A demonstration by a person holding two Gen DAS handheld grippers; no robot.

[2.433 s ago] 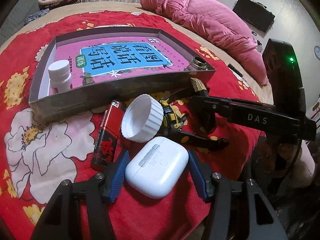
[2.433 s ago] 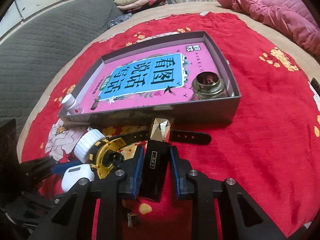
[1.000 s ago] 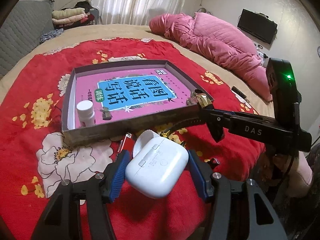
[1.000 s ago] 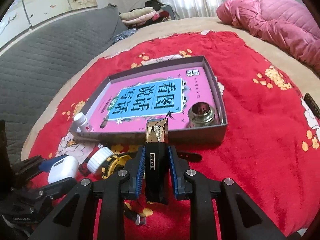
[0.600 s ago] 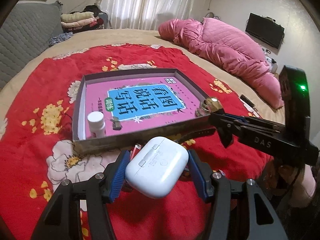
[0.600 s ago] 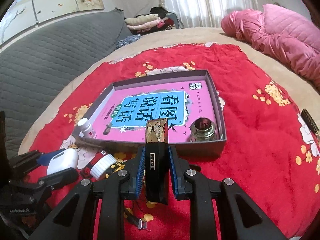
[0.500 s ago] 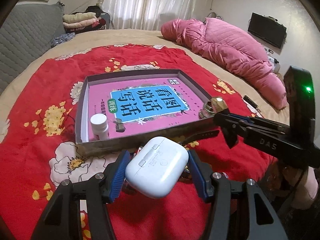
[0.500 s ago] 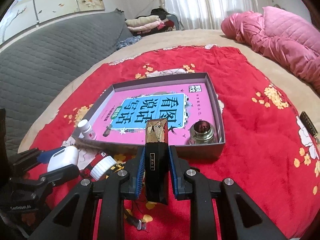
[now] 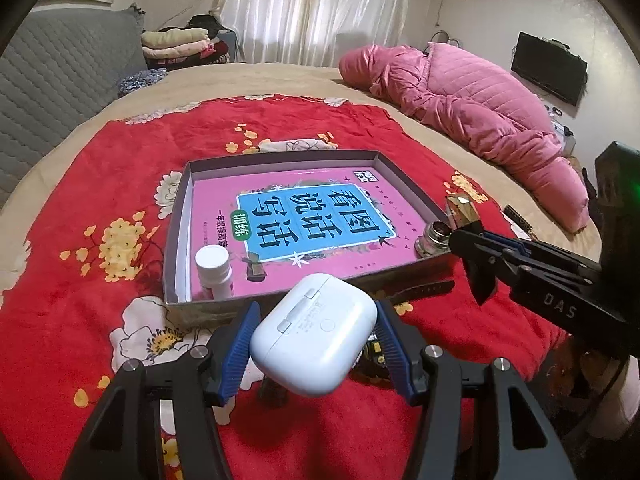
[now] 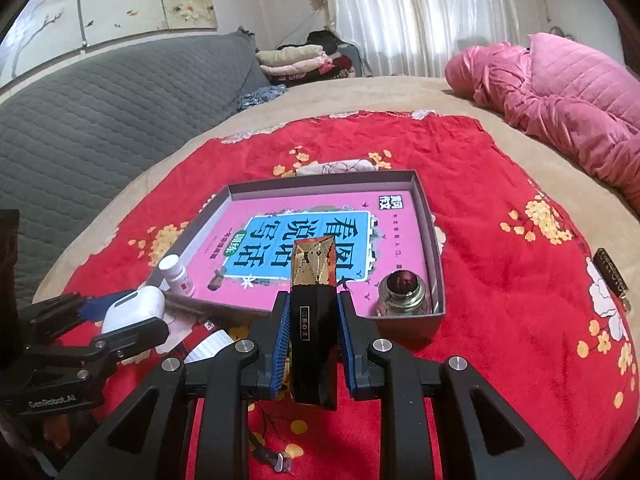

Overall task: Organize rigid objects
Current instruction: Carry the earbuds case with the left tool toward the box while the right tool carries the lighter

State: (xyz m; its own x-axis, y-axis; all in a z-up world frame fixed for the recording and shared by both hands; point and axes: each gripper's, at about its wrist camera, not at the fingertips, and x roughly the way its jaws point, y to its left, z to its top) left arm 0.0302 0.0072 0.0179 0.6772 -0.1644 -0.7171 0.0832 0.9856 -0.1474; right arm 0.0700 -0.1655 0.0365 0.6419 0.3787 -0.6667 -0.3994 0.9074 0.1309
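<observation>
The left hand-held gripper (image 9: 314, 340) was clamped on a white case (image 9: 314, 340), held above the red blanket (image 9: 80, 300) just short of the tray's (image 9: 176, 240) near wall. The right hand-held gripper (image 10: 313, 342) was clamped on a black-and-gold box (image 10: 314, 312), near the tray's front right corner. In the tray lay a pink book (image 9: 304, 216), a white bottle (image 9: 214, 268) and a glass jar (image 10: 404, 290).

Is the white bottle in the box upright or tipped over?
Upright. The white bottle stands on its base in the box's near left corner, with its cap on top.
</observation>
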